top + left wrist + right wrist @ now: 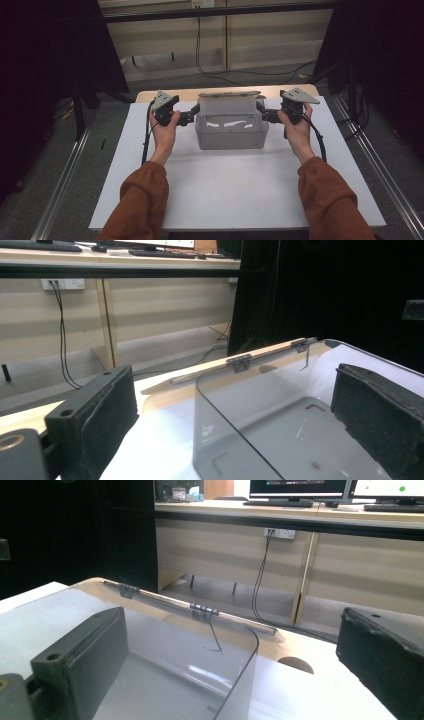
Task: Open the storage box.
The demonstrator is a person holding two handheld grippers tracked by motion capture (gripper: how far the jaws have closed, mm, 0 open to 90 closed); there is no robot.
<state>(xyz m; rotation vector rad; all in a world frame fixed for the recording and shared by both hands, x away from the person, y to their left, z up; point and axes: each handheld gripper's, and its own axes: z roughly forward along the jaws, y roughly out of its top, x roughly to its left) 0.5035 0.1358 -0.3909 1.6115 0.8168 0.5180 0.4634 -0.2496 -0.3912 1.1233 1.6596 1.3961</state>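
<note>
High view, frame centre: clear box (pixel 231 131) on white board (pixel 235 190), left gripper (pixel 191 118) and right gripper (pixel 261 116) flanking. Gripper views add: jaws wide, straddling box walls; hinged lid (pixel 240 361) open behind; desks, cables beyond.

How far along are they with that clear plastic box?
Early on, it seems. Already done: the hinged lid is swung open behind the clear box, which looks empty. In hand: the left gripper and right gripper each straddle an end wall of the box with open jaws, one jaw inside and one outside. Left: probably closing on the walls, then lifting or moving the box.
</note>
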